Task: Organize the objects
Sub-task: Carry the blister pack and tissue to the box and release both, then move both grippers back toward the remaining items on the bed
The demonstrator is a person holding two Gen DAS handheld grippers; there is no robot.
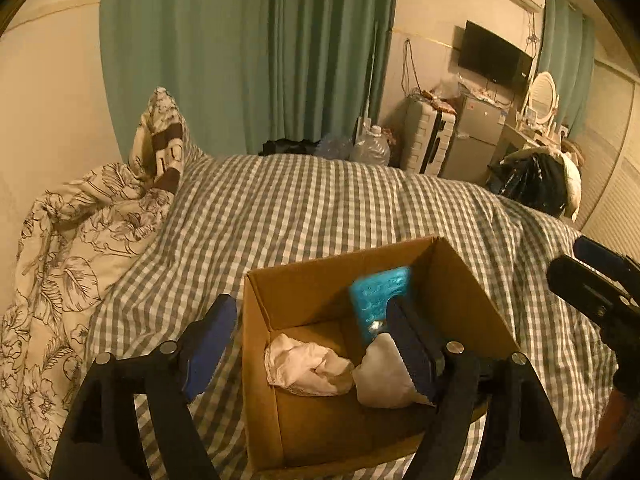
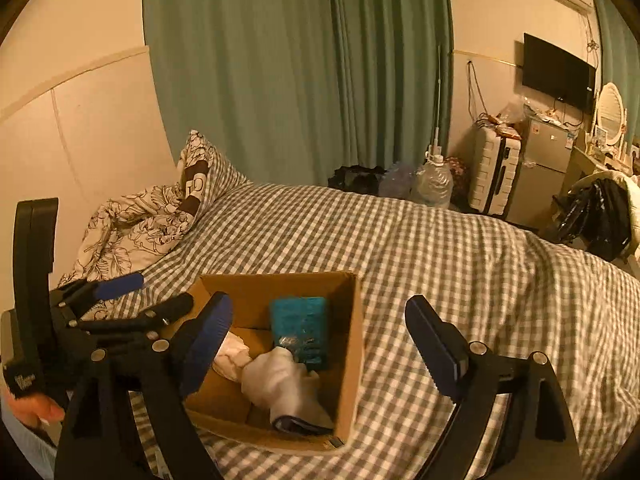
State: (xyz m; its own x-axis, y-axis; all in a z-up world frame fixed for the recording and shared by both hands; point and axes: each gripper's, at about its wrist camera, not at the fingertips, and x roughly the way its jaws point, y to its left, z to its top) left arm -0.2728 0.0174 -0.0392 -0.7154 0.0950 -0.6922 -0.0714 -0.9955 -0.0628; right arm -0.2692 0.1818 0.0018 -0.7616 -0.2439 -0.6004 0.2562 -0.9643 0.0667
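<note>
An open cardboard box point(image 1: 264, 300) sits on the checked bed point(image 1: 320, 208). Inside lie a teal packet point(image 1: 378, 300), a crumpled pale cloth point(image 1: 308, 368) and a white pouch point(image 1: 380, 380). My left gripper point(image 1: 316, 340) is open and empty, straddling the box's left wall, its right finger inside the box. In the right wrist view the box point(image 2: 352, 320) holds the teal packet point(image 2: 300, 332) and the white pouch point(image 2: 280, 384). My right gripper point(image 2: 324, 336) is open and empty above the box's right side. The left gripper point(image 2: 132, 300) shows at left.
A floral duvet point(image 1: 72, 248) is bunched at the bed's left. Green curtains point(image 1: 248, 52) hang behind. A suitcase point(image 1: 428, 140), small fridge point(image 1: 476, 136), water jug point(image 1: 370, 146) and dark bags point(image 1: 532, 184) stand beyond the bed.
</note>
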